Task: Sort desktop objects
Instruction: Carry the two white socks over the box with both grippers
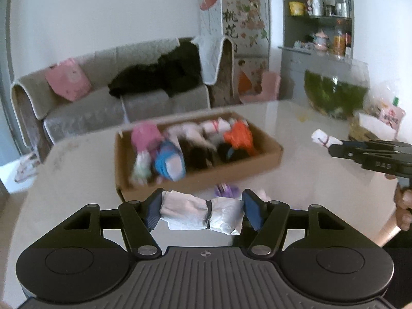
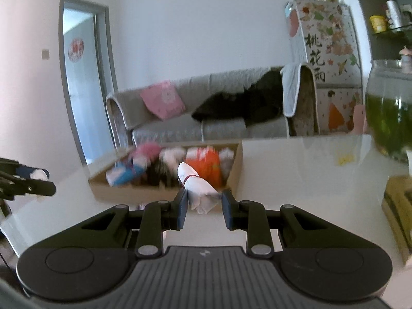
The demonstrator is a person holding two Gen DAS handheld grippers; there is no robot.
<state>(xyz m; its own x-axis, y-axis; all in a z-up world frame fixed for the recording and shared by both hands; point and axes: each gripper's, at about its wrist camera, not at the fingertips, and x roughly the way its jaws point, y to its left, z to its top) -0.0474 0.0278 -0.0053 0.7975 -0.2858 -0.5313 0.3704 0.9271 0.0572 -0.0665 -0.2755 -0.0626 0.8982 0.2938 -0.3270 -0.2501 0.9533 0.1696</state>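
My left gripper [image 1: 202,212] is shut on a white cloth bundle tied with a black band [image 1: 203,213], held crosswise above the table in front of a brown cardboard box [image 1: 206,177]. The box holds several rolled cloth bundles, pink, blue, dark and orange. My right gripper [image 2: 203,204] is shut on a second white bundle tied with a dark red band [image 2: 197,185], which points toward the box [image 2: 113,193]. The right gripper also shows at the right edge of the left wrist view [image 1: 332,146]. A purple item [image 1: 226,190] lies on the table just before the box.
A round glass bowl with green water plants [image 1: 337,90] stands at the table's far right, next to packets [image 1: 383,118]. A yellow box [image 2: 399,206] sits at the right edge. Beyond the white table [image 1: 309,180] are a grey sofa [image 1: 103,103] and a covered cabinet.
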